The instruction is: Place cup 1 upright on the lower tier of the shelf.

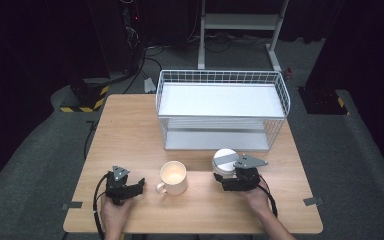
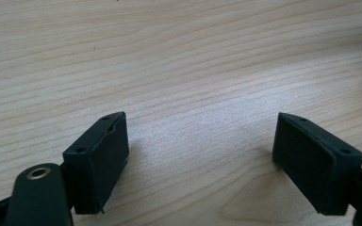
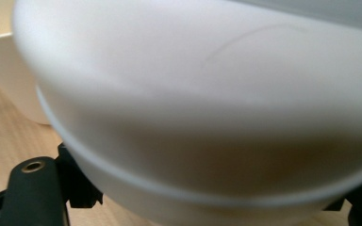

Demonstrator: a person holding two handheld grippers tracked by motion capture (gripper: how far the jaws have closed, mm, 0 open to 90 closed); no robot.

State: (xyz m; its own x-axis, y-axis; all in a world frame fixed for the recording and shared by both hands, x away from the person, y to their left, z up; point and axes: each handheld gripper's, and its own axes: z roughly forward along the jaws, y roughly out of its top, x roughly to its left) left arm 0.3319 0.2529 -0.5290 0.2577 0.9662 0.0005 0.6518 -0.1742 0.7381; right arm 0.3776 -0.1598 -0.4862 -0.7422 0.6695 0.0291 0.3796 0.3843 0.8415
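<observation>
near the front left corner of the pale wooden worktop (image 1: 130,130) the left tongs (image 1: 141,184) rest low with their jaws apart and nothing but bare wood between them. just right of them, near the middle of the front edge, stands a cream ceramic mug (image 1: 173,177), upright, its handle turned toward the left tongs. further right along the same edge the right tongs (image 1: 221,172) have their jaws set wide around the lower part of a white, round, smooth-walled bowl (image 3: 207,108), seemingly clamped on it; whether it has lifted off the wood cannot be told. the bowl looks rigid and probably light, but its glossy curved wall is likely slippery, so a hold low down, beneath the raised ridge around it, seems safest. beyond, toward the back edge, sits a white wire rack with two shelves (image 1: 222,107), well apart from both vessels.
</observation>
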